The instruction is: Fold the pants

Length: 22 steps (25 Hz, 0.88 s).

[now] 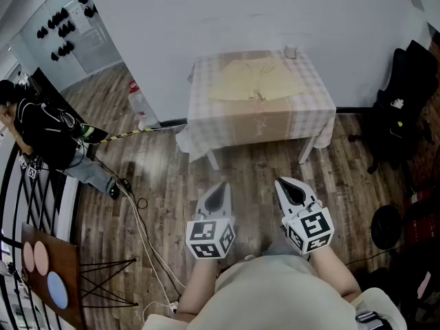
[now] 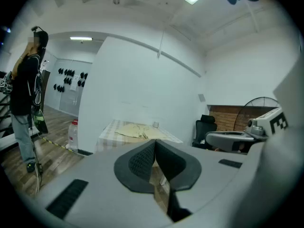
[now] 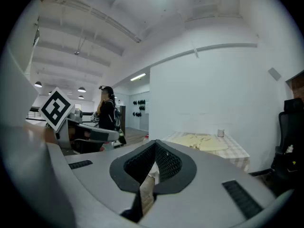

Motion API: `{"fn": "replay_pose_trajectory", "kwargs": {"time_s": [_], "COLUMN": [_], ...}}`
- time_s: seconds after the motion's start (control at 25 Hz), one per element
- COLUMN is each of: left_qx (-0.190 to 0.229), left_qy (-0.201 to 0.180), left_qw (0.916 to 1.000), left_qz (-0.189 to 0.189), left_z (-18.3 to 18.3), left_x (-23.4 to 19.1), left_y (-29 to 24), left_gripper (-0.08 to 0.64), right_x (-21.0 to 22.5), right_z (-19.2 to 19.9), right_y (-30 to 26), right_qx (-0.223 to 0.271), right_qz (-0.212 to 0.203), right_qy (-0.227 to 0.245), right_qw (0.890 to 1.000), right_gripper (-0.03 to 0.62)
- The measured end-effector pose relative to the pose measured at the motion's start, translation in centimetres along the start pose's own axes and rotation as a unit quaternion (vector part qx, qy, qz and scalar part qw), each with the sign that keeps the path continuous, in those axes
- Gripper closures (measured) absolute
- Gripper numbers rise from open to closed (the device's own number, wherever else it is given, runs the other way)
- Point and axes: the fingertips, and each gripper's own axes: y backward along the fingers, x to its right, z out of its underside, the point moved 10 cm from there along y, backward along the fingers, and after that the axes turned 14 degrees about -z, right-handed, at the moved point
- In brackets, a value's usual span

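The pants point(image 1: 258, 80) lie spread out flat on a little table point(image 1: 261, 126) with a checked cloth, well away from the person. In the head view, the left gripper point(image 1: 217, 196) and the right gripper point(image 1: 293, 191) hang side by side over the wood floor, nowhere near the table. A cable point(image 1: 141, 229) lies on the floor to the left, and a foot could catch on it on the way over. In the left gripper view, the two jaws are pressed together with nothing in them, so they must open first or they will just poke the cloth. In the right gripper view, the jaws are also shut and empty. A small cup point(image 3: 221, 133) stands at the table's far corner, beside the pants, and pulling the cloth could knock it over.
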Motion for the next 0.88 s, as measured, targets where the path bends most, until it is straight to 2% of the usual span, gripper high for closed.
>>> {"fn": "replay_pose_trajectory", "kwargs": {"time_s": [0.56,0.88], "left_qx": [-0.006,-0.024], "left_qy": [-0.002,0.003], "left_qw": [0.9998,0.9994], "left_qz": [0.02,0.025], "left_z": [0.3,0.7], "left_x": [-0.7,-0.8], "left_y": [1.2,-1.0], "left_gripper": [0.555,0.555], "right_x": [-1.9,-0.7], "right_z": [0.0,0.4], "right_y": [0.9,0.0], "right_qx": [0.009,0.006], "right_qz": [0.024,0.011], "right_qy": [-0.007,-0.027], "right_qw": [1.0,1.0], "right_gripper": [0.592,0.592]}}
